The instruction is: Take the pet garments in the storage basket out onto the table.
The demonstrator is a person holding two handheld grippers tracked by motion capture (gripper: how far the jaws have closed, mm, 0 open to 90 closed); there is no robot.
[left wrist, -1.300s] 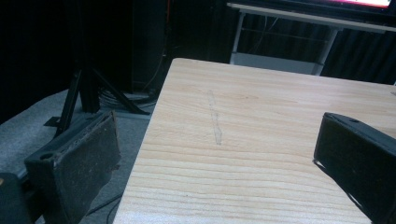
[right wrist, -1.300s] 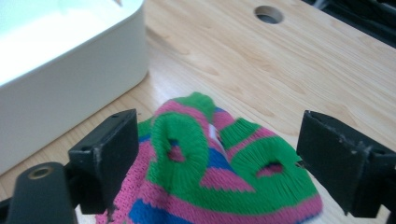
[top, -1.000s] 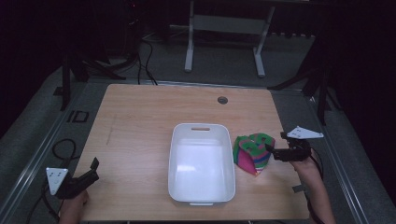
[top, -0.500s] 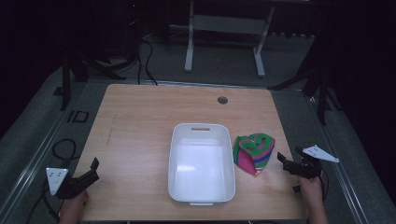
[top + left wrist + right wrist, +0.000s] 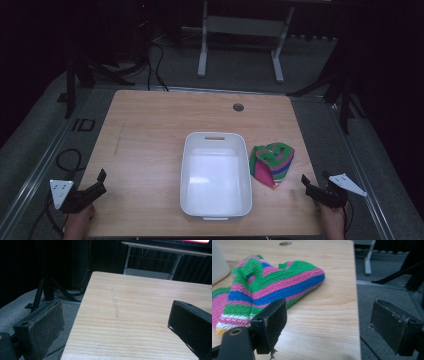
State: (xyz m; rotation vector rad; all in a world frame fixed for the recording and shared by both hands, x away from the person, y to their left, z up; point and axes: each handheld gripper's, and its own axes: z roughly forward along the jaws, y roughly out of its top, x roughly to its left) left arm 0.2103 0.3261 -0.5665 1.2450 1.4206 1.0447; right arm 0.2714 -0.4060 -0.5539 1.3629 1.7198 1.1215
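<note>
On the wooden table (image 5: 150, 135) you have two grippers, one white tub and one striped knitted cloth.

At the near left corner, your left gripper (image 5: 98, 184) rests at the table's edge, its jaws spread wide with nothing between them. In the left gripper view the left jaw hangs out past the table's left edge, over the grey floor, and the right jaw is over the wood. The whole left part of the table, from that edge across to the tub, is bare wood with a faint scuff mark running along it.

In the middle, nearer to you than to the far edge, stands the white tub (image 5: 216, 145), a rectangle with a slot handle in its far wall. Nothing can be seen inside it.

Just right of the tub, touching or almost touching its right wall, lies the knitted cloth (image 5: 272, 162), striped green, pink and blue and bunched up. Its folds hide its real shape.

At the near right corner, your right gripper (image 5: 312, 186) sits apart from the cloth, jaws open and holding nothing. In the right gripper view the left jaw partly covers the cloth's near end, and the right jaw hangs past the table's right edge over the floor.

Beyond the far edge the room is dark; only a pale metal stand (image 5: 240, 30) is plain there.
</note>
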